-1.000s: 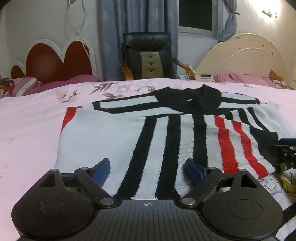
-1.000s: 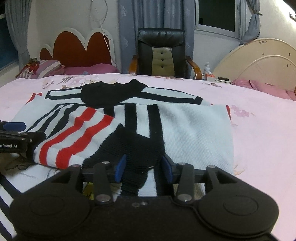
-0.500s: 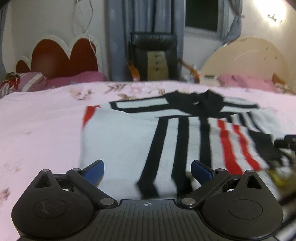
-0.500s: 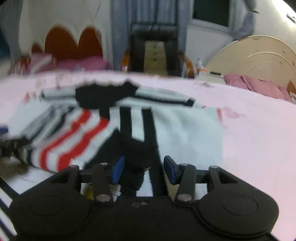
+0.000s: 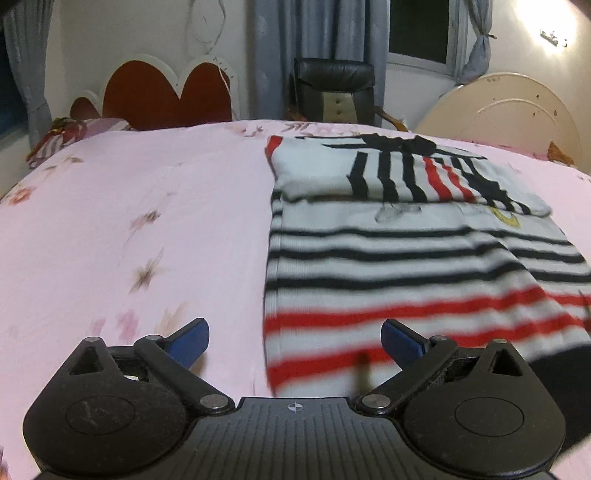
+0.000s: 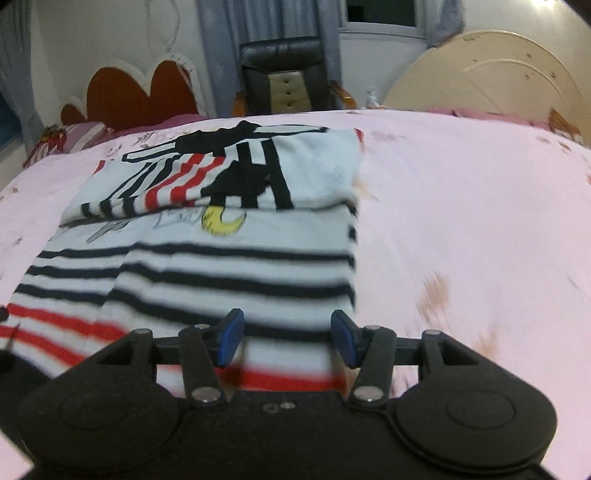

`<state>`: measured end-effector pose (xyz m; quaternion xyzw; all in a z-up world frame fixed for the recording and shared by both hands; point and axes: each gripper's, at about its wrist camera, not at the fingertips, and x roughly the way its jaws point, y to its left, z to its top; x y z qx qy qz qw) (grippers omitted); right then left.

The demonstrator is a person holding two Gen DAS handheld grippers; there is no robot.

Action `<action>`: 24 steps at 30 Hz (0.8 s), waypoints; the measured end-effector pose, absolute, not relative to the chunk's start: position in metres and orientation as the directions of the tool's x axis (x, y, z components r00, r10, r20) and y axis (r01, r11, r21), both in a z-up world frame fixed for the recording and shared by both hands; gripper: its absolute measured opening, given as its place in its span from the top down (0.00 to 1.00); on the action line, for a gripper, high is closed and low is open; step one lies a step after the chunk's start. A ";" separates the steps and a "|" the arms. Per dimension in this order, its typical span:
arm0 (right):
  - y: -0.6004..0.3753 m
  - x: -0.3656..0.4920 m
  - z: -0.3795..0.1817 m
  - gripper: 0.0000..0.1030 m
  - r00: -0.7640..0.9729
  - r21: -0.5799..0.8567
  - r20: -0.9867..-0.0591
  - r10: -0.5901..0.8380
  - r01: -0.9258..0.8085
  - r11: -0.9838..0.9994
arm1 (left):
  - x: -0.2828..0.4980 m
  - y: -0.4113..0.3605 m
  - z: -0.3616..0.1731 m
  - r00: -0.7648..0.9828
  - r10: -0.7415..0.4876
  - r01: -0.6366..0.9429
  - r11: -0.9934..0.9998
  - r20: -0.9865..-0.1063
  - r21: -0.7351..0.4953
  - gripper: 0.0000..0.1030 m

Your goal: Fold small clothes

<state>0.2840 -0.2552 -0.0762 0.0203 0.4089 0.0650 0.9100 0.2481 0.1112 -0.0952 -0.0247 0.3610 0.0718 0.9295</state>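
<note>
A bed (image 5: 155, 206) under a pink flowered sheet fills the foreground. Beyond its far edge stands a black leather armchair (image 5: 334, 92) with wooden arms, against grey curtains (image 5: 317, 33) beside a dark window (image 5: 419, 29). A red, heart-shaped headboard (image 5: 166, 94) with a white rim stands at the far left corner, a cream arched headboard (image 5: 513, 110) at the far right. The walls are pale, with a lamp (image 5: 554, 35) glowing at upper right.

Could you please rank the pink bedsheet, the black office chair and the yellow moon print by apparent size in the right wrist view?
1. pink bedsheet
2. black office chair
3. yellow moon print
</note>
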 end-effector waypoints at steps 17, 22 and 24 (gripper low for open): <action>-0.259 0.167 -0.065 0.49 0.675 0.147 -0.726 0.130 -0.032 0.989 | 0.160 0.103 -0.101 0.734 -0.025 -0.103 0.984 -0.678 -0.147 0.04; -0.268 0.159 -0.074 0.49 0.657 0.231 -0.732 0.180 -0.009 0.973 | 0.163 0.113 -0.106 0.718 -0.120 -0.108 0.954 -0.685 -0.280 0.18; -0.275 0.160 -0.080 0.49 0.648 0.270 -0.735 0.198 0.012 0.963 | 0.166 0.119 -0.112 0.697 -0.155 -0.124 0.936 -0.701 -0.330 0.24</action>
